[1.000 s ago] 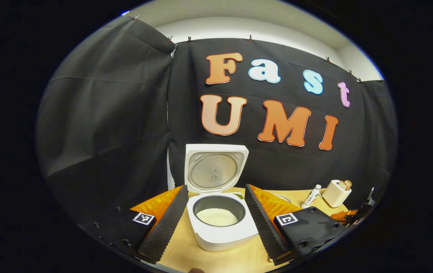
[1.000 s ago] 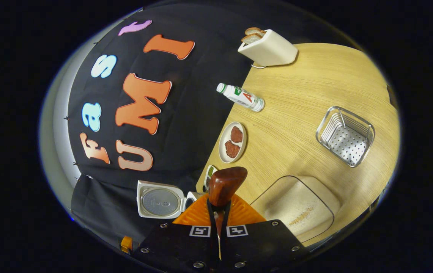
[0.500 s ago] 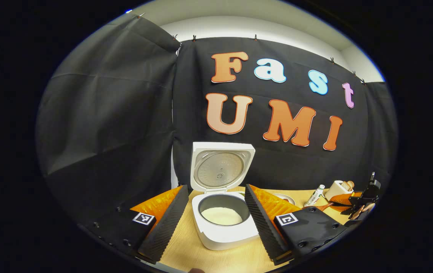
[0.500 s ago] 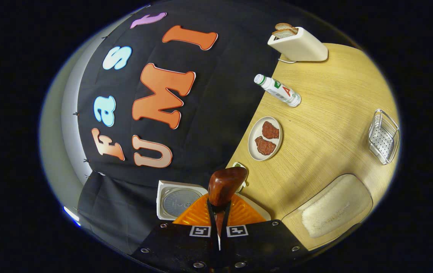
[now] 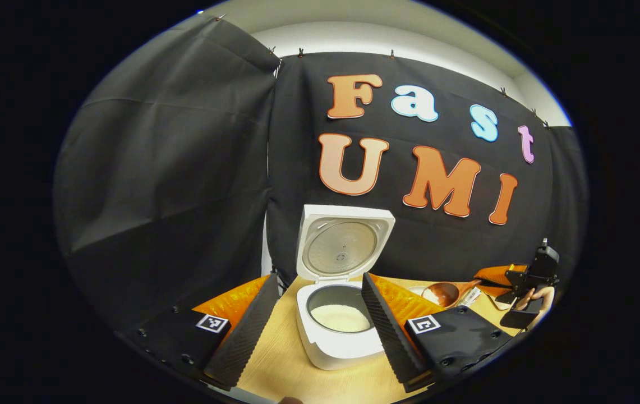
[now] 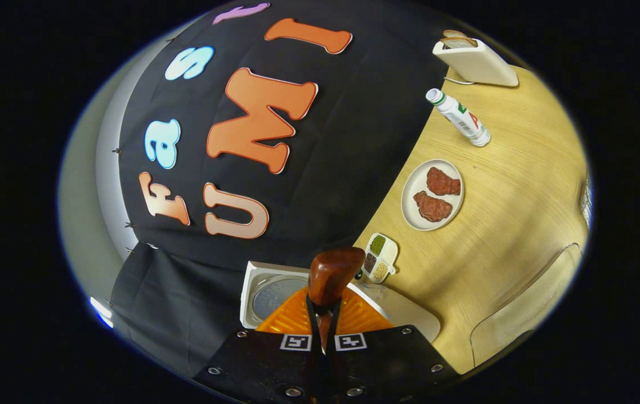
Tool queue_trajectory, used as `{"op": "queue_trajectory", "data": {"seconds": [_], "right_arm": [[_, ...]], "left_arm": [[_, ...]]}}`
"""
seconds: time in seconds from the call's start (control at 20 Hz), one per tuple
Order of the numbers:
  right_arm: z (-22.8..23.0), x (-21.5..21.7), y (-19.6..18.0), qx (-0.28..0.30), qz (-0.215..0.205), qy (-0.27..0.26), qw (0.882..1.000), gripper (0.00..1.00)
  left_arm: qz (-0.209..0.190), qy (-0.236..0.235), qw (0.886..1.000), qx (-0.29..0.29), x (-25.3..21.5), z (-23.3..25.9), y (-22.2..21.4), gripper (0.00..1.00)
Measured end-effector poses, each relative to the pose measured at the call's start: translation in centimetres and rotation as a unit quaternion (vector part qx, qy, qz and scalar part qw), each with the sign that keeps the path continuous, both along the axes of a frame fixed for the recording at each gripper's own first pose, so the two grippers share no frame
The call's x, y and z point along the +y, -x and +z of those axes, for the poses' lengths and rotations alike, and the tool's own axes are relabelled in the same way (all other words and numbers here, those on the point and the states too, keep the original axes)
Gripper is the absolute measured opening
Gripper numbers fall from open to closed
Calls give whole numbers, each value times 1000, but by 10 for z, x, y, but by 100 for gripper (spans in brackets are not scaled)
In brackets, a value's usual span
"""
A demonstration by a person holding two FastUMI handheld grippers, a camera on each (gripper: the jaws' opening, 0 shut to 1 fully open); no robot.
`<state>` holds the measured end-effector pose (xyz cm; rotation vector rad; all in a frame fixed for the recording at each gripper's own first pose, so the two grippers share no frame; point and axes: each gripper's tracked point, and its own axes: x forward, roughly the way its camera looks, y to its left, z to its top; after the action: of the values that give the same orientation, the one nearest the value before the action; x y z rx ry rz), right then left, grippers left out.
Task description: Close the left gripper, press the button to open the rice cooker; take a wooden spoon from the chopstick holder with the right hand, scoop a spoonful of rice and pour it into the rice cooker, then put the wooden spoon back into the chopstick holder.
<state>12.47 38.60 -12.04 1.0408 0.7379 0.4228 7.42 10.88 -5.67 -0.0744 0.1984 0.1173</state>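
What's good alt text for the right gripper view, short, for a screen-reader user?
The right gripper is shut on a wooden spoon, its bowl pointing forward over the open rice cooker at the edge of a wooden table. Farther along the table sit a small divided dish of grains, a plate with two reddish pieces, a bottle and a toaster.

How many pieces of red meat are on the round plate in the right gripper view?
2. Both lie on the plate, on the table between the bottle and the small divided dish: one piece nearer the bottle, the other piece beside it, nearer the dish. Nothing hides the plate.
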Motion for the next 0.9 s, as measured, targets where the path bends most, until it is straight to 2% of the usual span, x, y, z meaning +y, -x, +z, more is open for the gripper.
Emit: {"op": "queue_trajectory", "data": {"seconds": [0.4,0.7,0.9], "right_arm": [[9,64,-22,-54,30,69,996,1],[16,104,-24,-119,56,143,981,1],[23,122,-23,-147,72,163,973,1]], "left_arm": [[10,-1,1000,7,18,-3,-9,100],[20,-3,1000,11,30,-6,-2,100],[25,-2,1000,12,37,-8,0,100]]}}
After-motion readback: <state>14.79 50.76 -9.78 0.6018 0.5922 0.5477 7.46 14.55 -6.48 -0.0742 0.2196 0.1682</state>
